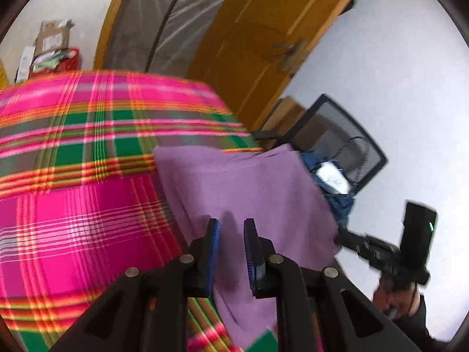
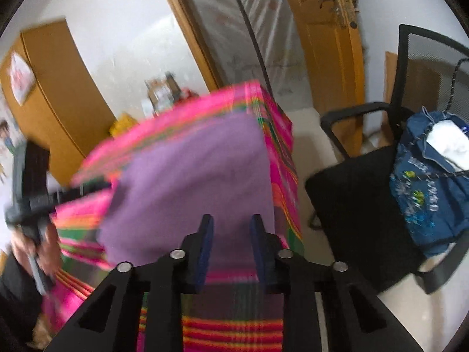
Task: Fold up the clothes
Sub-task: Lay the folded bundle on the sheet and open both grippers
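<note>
The left hand-held gripper (image 1: 231,228) hangs over the purple cloth (image 1: 249,187), jaws apart with nothing pinched; the right hand-held gripper (image 2: 231,224) likewise stands apart above the cloth's near edge. The cloth lies flat at the corner of the plaid-covered table (image 1: 73,146), close to its edge. Pulled carelessly, it could slide off toward the chair (image 2: 366,205), or a jaw could snag the plaid.
</note>
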Demonstrator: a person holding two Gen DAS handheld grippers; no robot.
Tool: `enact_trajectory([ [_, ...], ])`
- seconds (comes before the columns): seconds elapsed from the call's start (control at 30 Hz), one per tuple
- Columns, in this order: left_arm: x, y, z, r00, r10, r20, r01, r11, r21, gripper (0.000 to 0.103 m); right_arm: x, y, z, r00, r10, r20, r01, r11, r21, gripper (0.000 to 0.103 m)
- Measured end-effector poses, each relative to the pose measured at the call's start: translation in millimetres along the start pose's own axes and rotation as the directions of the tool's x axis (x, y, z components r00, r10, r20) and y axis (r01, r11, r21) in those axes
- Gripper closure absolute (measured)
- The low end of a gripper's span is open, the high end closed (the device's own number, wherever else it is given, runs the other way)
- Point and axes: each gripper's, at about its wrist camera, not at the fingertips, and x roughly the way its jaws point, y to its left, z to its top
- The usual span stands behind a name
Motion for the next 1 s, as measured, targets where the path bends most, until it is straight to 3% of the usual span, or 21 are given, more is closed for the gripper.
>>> enact_trajectory([
  [0.1, 18, 14, 0, 0.999, 0.002, -0.04, -0.003, 0.999, -0.033, 0.09, 6, -1, -9, 0.999, -0.018, -0.028, 0.017, 1.0, -0.016, 0.078],
  [0.2, 13, 11, -6, 1.0, 0.009, -0.024, -0.009, 1.0, -0.023, 0.093, 0, -1, -10, 0.999, -0.032, -0.018, 0.032, 0.999, -0.012, 0.079],
  [0.4, -19, -11, -29, 1.0, 0.0, 0.018, -0.001, 0.999, 0.039, 0.093, -12, 28, -8, 0.999, -0.011, 0.03, 0.013, 0.997, -0.071, 0.078],
  [0.53, -24, -31, -52, 1.0, -0.01, -0.008, 0.011, 0.994, 0.112, 0.093, -1, 44, -10, 1.0, -0.014, 0.004, 0.015, 0.995, -0.103, 0.078],
  [0.63, -9, -38, -64, 0.998, 0.039, -0.052, -0.031, 0.987, 0.158, 0.093, 15, 45, -14, 0.999, -0.035, -0.039, 0.032, 0.996, -0.086, 0.079],
  [0.83, -24, -43, -70, 0.998, 0.056, -0.04, -0.05, 0.989, 0.14, 0.093, -2, 59, -19, 0.997, -0.074, -0.019, 0.073, 0.996, -0.056, 0.078],
  [0.9, -32, -47, -75, 0.997, 0.076, -0.035, -0.07, 0.987, 0.146, 0.093, -8, 65, -23, 0.995, -0.102, -0.021, 0.101, 0.994, -0.048, 0.069],
  [1.0, -45, -51, -87, 0.995, 0.094, -0.03, -0.088, 0.985, 0.146, 0.093, -15, 75, -30, 0.992, -0.127, -0.019, 0.126, 0.991, -0.035, 0.068],
])
